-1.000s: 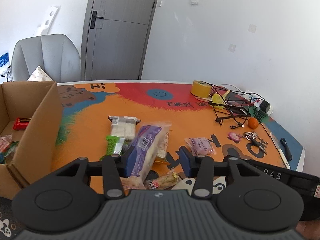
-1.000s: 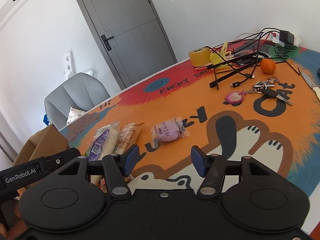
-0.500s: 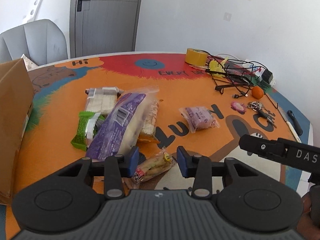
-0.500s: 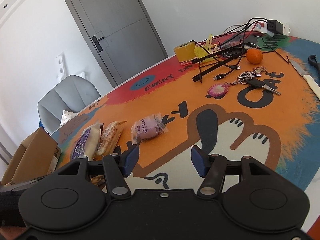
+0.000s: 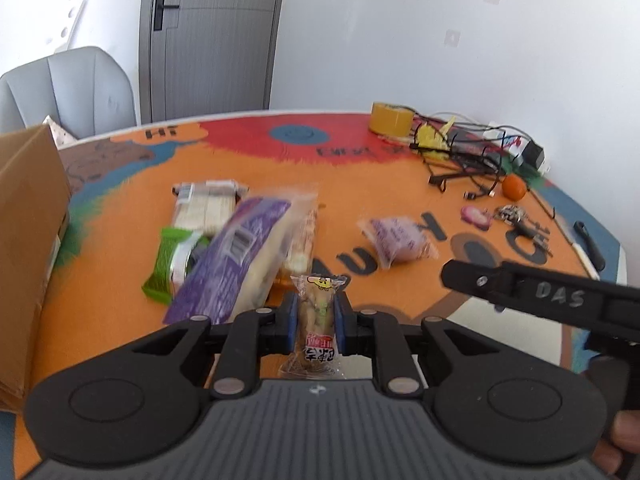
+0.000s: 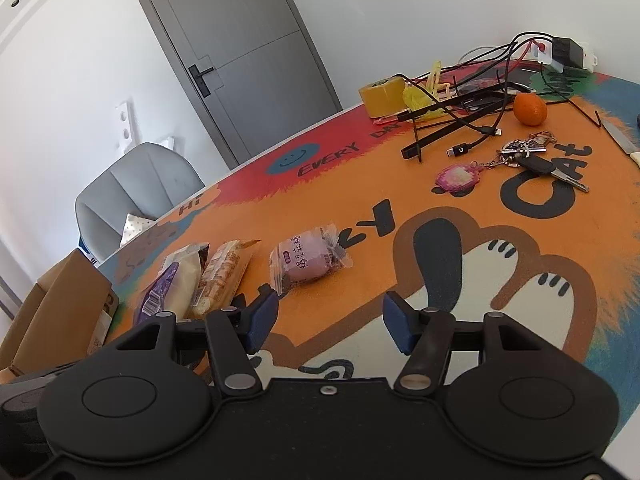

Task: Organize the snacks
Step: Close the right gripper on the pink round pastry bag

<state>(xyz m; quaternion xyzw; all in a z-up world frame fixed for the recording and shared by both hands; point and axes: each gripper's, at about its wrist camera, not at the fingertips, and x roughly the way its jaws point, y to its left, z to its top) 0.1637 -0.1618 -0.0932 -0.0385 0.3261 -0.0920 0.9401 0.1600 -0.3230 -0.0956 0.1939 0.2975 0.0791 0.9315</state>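
Note:
My left gripper (image 5: 317,309) is shut on a small clear-wrapped snack packet (image 5: 316,354) that stands upright between the blue pads, low over the orange mat. Just beyond it lie a purple-and-white bag (image 5: 240,256), a green packet (image 5: 168,260), a wafer pack (image 5: 206,204) and a pink packet (image 5: 396,236). An open cardboard box (image 5: 28,216) stands at the left. My right gripper (image 6: 330,320) is open with nothing between its fingers, near the pink packet (image 6: 308,260) and a biscuit pack (image 6: 224,276). Its black body (image 5: 540,296) reaches in from the right of the left wrist view.
At the far right of the table lie a yellow tape roll (image 5: 390,118), tangled black cables (image 5: 464,156), an orange (image 6: 530,109), a key bunch (image 6: 532,156) and a knife (image 6: 618,136). A grey chair (image 5: 68,88) stands behind the box.
My left gripper came down over the small packet and closed on it; the packet now stands upright between the pads. The right gripper stayed open and barely shifted.

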